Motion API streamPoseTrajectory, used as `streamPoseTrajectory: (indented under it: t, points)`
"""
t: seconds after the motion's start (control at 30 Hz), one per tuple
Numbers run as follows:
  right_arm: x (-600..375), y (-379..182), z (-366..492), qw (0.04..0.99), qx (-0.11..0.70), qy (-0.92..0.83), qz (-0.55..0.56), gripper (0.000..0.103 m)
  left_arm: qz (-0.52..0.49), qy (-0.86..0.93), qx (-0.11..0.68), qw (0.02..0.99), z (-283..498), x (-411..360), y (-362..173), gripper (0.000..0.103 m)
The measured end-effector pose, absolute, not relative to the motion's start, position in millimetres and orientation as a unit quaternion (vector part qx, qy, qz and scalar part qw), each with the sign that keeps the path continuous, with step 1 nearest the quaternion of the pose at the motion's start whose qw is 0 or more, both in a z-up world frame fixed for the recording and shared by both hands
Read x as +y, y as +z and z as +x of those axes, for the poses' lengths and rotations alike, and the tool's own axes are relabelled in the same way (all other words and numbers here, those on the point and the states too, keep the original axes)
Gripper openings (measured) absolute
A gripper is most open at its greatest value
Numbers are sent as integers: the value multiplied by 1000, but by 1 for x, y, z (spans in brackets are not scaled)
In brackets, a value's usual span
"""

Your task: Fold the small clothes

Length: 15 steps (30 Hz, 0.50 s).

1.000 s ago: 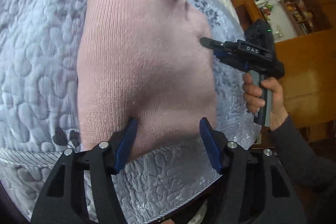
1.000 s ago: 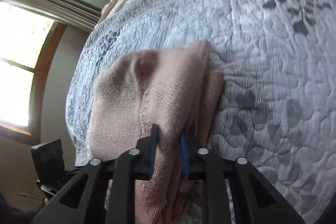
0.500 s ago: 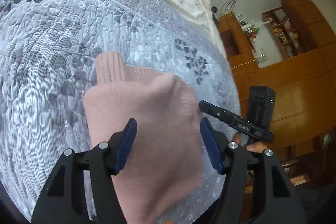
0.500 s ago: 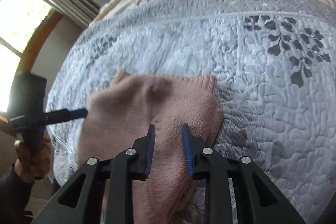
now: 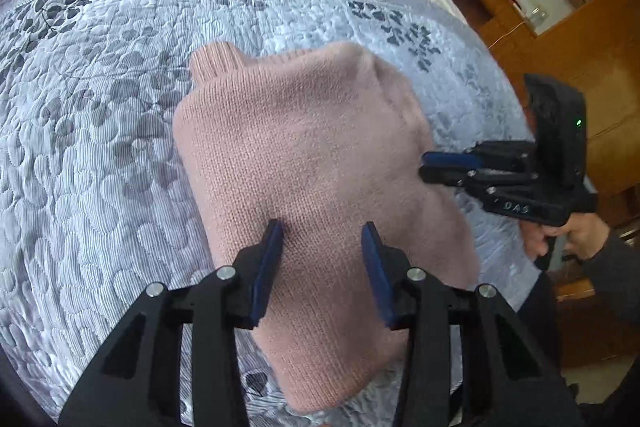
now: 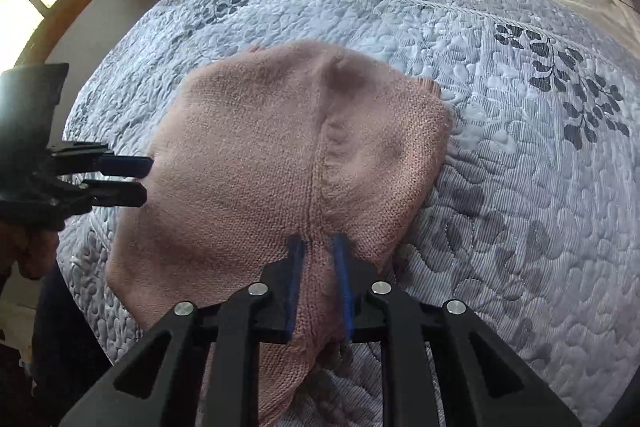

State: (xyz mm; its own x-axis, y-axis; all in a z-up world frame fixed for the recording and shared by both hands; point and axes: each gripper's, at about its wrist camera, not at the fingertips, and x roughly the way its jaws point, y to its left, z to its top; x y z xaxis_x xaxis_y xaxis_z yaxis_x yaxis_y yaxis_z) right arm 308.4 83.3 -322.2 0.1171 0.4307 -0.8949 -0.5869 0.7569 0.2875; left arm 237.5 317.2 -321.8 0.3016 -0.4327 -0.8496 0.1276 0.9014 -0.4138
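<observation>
Pink knit fills the left wrist view: the small sweater (image 5: 316,187) lies folded into a thick bundle on the grey-blue quilted bedspread (image 5: 100,147), near the bed's front edge, with a ribbed cuff or collar poking out at its far left corner. The left gripper (image 5: 322,231) hangs over the near half of the bundle with its jaws wide and nothing between them but the top layer of cloth below; from here I cannot tell whether the tips touch the knit. To finish this fold well, I judge it best to press or smooth the top layer flat before letting go on the other side, since the knit looks soft, springy and likely to slump open. In the same view the right gripper (image 5: 430,167) comes in from the side, held by a person's hand (image 5: 560,239), its jaws narrow at the bundle's right edge. In the right wrist view the right gripper (image 6: 318,245) has its jaws close together around a raised ridge of the sweater's near edge, where a seam runs up the middle, so it appears to pinch that fold. The left gripper's tips reach the garment's left edge.
</observation>
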Motion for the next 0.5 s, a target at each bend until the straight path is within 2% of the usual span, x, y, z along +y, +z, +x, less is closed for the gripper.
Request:
streamPoseTrajectory:
  t: [0.17, 0.27, 0.33, 0.5]
  points:
    - [83, -281, 279, 752, 551, 354, -78, 17, -138, -187, 532, 815, 211, 317, -277, 44]
    - [90, -309, 265, 741, 574, 327, -124, 15, -105, -154, 577, 795, 204, 303, -306, 44]
    - [85, -330, 266, 738, 589, 308, -116, 15, -107, -141, 591, 787, 203, 300, -328, 44]
    - [65, -282, 239, 762, 568, 306, -57, 17, -152, -159, 541, 812, 169, 308, -283, 51]
